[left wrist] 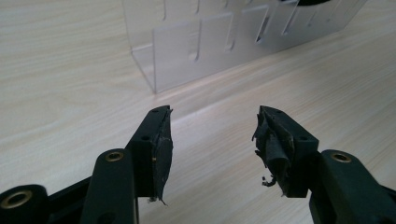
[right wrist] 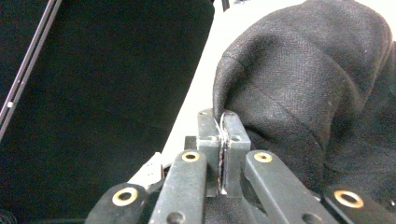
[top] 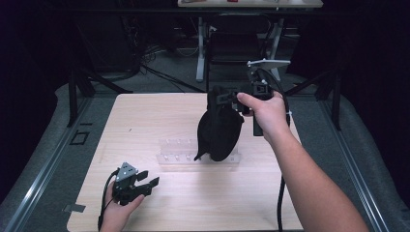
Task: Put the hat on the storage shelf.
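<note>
Nearest the person, the left claw [top: 145, 185] rested low on the wooden bench [top: 145, 121], on the near-left side of the clear plastic rack [top: 179, 157]. Its jaws stood spread wide with nothing between them; in the left gripper view the worn pads [left wrist: 163, 144] showed bare wood in the gap, and the claw [left wrist: 212, 140] pointed toward the near end of the rack [left wrist: 187, 51]. The left hand [top: 118, 210] gripped it from below, and its cable trailed off the near edge of the bench.

Beyond that, the rack lay across the middle of the bench, its slotted walls upright. A black cloth cap [top: 218, 128] hung over the rack's right end, its lower edge reaching down to the rack, though whether it touched could not be told.

Farther still, above the rack's right end, the right claw [top: 227, 98] was clenched on the top of the cap, held up by the right hand [top: 266, 113]. In the right gripper view the claw [right wrist: 223, 126] had its jaws pressed together on a fold of the cap's [right wrist: 303, 84] dark woven fabric. The grey plate topped that claw, behind the rack.
</note>
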A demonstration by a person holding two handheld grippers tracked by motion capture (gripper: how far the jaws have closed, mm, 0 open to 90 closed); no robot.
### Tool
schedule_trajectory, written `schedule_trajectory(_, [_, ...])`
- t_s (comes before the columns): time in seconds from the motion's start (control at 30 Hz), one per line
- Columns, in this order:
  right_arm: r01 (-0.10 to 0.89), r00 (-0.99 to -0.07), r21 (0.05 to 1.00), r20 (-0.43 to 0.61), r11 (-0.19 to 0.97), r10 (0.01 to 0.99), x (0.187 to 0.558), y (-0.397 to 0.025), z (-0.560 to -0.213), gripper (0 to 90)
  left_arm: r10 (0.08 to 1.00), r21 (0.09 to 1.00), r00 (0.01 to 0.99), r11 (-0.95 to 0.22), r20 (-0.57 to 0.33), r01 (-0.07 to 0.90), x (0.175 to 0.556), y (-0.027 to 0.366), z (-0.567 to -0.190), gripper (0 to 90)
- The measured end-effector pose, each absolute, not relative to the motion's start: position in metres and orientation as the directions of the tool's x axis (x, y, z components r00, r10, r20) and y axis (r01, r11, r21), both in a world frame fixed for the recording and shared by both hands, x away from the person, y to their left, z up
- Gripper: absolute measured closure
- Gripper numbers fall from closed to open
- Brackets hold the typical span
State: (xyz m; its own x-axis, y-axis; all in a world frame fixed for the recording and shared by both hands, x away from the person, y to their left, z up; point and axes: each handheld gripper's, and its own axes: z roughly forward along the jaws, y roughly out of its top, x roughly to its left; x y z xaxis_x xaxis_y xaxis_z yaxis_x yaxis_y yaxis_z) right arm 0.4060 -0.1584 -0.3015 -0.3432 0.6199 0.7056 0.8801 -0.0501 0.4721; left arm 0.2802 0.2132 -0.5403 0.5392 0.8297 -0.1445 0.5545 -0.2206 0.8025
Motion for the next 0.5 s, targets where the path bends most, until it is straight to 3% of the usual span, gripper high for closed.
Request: schedule_trajectory(0.5, [0.876, -0.361, 0.480, 0.712, -0.044, 0.602, 0.407, -0.143, -0.304, 88.5, 0.777, 0.833, 0.625, -0.299, -0.070, 0.466, 0.294, 0.167, -0.516, 51.1])
